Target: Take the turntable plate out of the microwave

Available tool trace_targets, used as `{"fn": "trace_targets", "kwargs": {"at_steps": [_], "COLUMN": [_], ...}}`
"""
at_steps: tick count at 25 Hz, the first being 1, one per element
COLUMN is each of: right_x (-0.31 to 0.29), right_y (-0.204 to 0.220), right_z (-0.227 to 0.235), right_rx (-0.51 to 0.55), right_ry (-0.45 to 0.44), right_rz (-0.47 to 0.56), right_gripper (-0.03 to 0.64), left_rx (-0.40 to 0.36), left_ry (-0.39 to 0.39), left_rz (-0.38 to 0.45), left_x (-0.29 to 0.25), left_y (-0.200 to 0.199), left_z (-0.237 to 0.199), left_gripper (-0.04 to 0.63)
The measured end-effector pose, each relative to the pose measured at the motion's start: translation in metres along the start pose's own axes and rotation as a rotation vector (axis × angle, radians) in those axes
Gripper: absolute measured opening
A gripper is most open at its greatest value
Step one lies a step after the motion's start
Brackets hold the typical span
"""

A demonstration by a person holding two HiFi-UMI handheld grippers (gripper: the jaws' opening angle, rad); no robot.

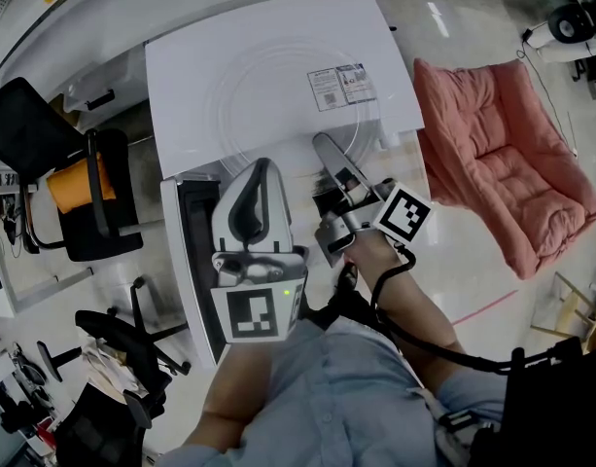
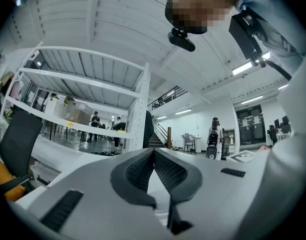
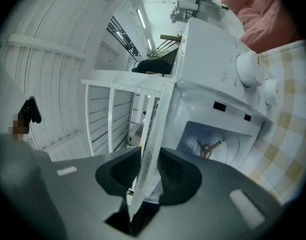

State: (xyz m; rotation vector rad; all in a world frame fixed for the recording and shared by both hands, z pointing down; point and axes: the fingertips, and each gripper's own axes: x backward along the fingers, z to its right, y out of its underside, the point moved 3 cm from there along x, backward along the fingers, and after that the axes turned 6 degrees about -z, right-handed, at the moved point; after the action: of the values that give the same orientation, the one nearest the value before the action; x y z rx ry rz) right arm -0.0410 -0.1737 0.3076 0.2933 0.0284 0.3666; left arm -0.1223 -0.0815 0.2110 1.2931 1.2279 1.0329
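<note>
Two slack jaws of the right gripper [image 3: 147, 159] flank the turntable plate [image 3: 152, 129] atop the microwave [image 1: 181, 66]; best withdraw nearward, level, without dragging; left gripper [image 2: 153, 153] clenched, empty.

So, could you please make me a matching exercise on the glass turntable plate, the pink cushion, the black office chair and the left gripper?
Things:
1. clear round glass turntable plate
2. pink padded cushion
3. black office chair with an orange pad
4. left gripper

Places or states (sides as in the head view):
A. jaws together, nothing between
B. right of the white microwave
C. over the microwave's top, edge between the jaws of the right gripper
D. left of the microwave

Pairs: 1-C, 2-B, 3-D, 4-A
</note>
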Motion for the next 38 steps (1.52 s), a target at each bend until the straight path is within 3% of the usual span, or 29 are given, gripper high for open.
{"fn": "trace_targets", "kwargs": {"at_steps": [21, 25, 29, 31, 33, 38], "right_x": [0.054, 0.071, 0.084, 0.088, 0.089, 0.079], "right_y": [0.021, 0.031, 0.040, 0.043, 0.047, 0.054], "right_z": [-0.001, -0.002, -0.005, -0.006, -0.005, -0.009], "right_rx": [0.037, 0.050, 0.135, 0.188, 0.238, 0.346], "right_ry": [0.001, 0.017, 0.068, 0.105, 0.143, 0.218], "right_rz": [-0.008, -0.026, -0.070, -0.099, -0.125, -0.206], "right_gripper": [0.164, 0.164, 0.163, 0.145, 0.017, 0.001], "left_rx": [-0.027, -0.020, -0.019, -0.013, -0.004, -0.002], "left_ry": [-0.003, 0.006, 0.029, 0.031, 0.032, 0.040], "left_rz": [0.044, 0.021, -0.018, -0.039, -0.054, -0.081], "left_x": [0.029, 0.041, 0.055, 0.060, 0.062, 0.057], "left_y": [-0.002, 0.008, 0.022, 0.030, 0.037, 0.049], "left_z": [0.028, 0.037, 0.049, 0.052, 0.052, 0.051], "left_gripper": [0.008, 0.008, 0.008, 0.008, 0.008, 0.008]}}
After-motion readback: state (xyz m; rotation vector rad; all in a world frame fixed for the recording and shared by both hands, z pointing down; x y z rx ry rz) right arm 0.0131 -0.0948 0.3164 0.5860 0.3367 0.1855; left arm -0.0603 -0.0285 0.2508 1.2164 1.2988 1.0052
